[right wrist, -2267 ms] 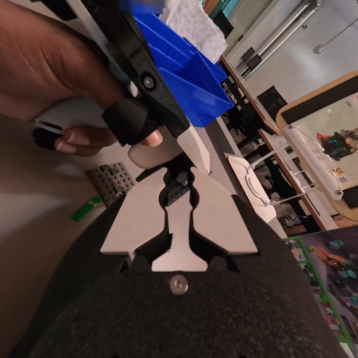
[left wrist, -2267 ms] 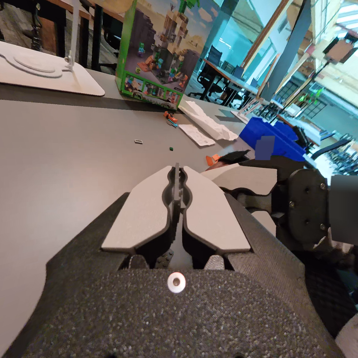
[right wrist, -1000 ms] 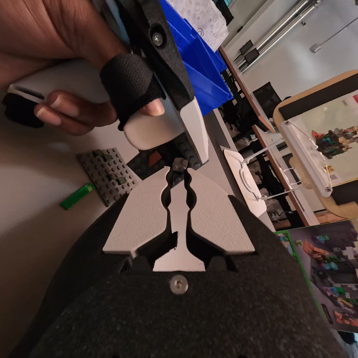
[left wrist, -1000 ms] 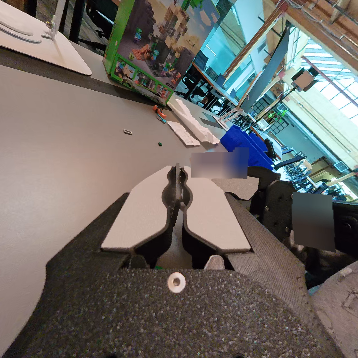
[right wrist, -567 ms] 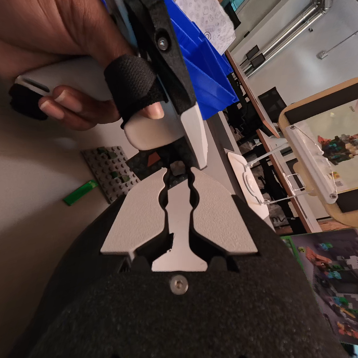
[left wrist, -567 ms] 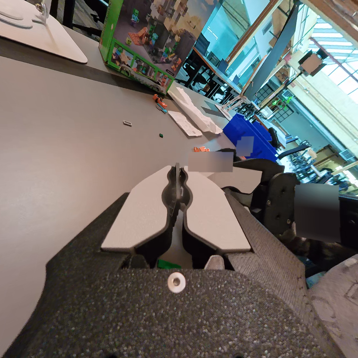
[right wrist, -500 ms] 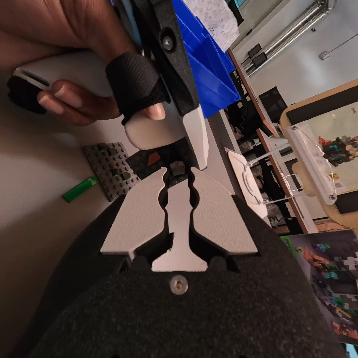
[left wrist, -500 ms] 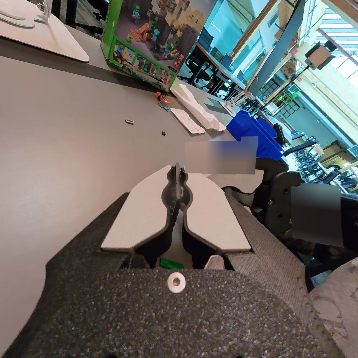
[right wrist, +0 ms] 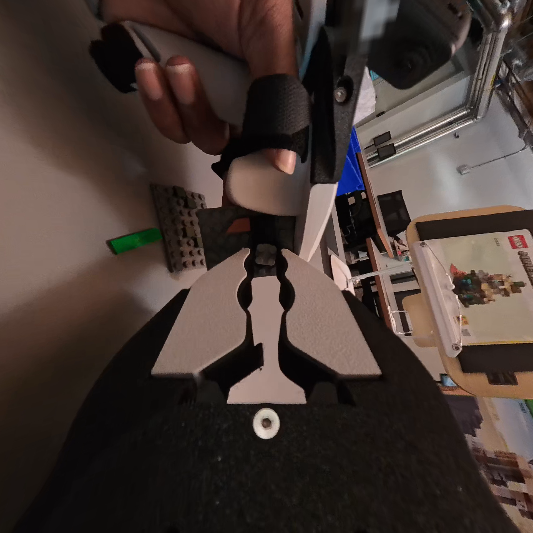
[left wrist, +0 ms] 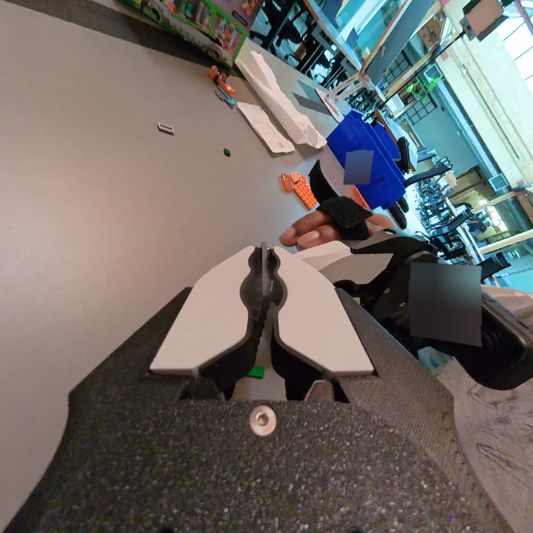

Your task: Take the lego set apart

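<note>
Grey-white fingers of the left tool [left wrist: 266, 250] are seen pressed together on the edge of a thin dark lego plate [left wrist: 264, 277], which stands on edge between them. In the right wrist view the same dark lego plate [right wrist: 227, 230] is seen held by the left tool [right wrist: 300, 227], gripped in a person's hand [right wrist: 219, 86] with a black strap across one finger.

The right tool [right wrist: 264, 253] is set with its fingers a little apart, on either side of a small grey studded lego piece [right wrist: 264, 257] that sits on the dark plate; whether the fingers touch the piece cannot be told. An orange patch is noted on the plate just beside it.

On the grey table [left wrist: 101, 202], a second grey studded plate [right wrist: 180, 227] lies flat behind the held one, with a green brick [right wrist: 134, 240] just beside it. Farther out in the left wrist view, orange lego pieces [left wrist: 301, 189] lie near the other hand [left wrist: 314, 230]. A tiny green piece [left wrist: 227, 152] and a small grey piece [left wrist: 165, 128] lie apart on the open table. Blue bins [left wrist: 372, 170], white paper sheets [left wrist: 265, 129] and the green-edged set box [left wrist: 196, 26] are at the far side. An instruction booklet on a clear stand [right wrist: 473, 291] is recorded in the right wrist view.
</note>
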Demonstrator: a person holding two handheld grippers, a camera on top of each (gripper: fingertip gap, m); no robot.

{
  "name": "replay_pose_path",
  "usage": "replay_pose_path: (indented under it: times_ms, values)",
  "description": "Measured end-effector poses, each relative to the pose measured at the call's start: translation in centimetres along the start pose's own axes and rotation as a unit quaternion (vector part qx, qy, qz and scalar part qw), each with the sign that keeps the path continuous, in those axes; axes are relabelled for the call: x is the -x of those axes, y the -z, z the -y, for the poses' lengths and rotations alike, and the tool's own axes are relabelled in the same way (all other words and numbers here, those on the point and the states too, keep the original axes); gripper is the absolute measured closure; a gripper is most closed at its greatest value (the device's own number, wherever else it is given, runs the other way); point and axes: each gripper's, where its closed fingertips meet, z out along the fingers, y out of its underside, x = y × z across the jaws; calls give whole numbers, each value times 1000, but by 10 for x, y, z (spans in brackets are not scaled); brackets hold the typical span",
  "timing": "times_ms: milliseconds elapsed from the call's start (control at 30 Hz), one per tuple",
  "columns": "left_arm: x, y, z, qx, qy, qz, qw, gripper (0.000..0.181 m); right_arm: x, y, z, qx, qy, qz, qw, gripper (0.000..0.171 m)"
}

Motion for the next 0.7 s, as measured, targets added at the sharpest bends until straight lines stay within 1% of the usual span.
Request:
replay_pose_path:
  times_ms: [167, 200, 233, 300, 400, 533, 600, 700]
  values:
    - [0, -4, -3, 29, 42, -14, 999, 175, 2, 2, -2, -11, -14, 10, 1000, 158]
    - [1, -4, -2, 23, 53, -12, 998, 174, 1, 3, -1, -16, -16, 9, 1000, 159]
    - [-2, -3, 1, 19, 73, -28, 997, 175, 1, 4, 1, -22, -18, 9, 1000, 168]
    - [-3, -2, -2, 21, 84, -34, 996, 175, 4, 6, 2, -23, -30, 24, 999, 168]
    - [-4, -1, -1, 10, 116, -53, 992, 175, 2, 8, 4, -30, -46, 25, 998, 168]
    - [-1, 0, -3, 10, 138, -61, 988, 176, 2, 6, 2, -21, -59, 37, 997, 165]
    - [1, -2, -9, 20, 135, -54, 989, 176, 4, 3, -2, -9, -61, 47, 997, 151]
    - [1, -2, -14, 32, 150, -62, 986, 175, 10, 2, -1, -11, -41, 62, 997, 153]
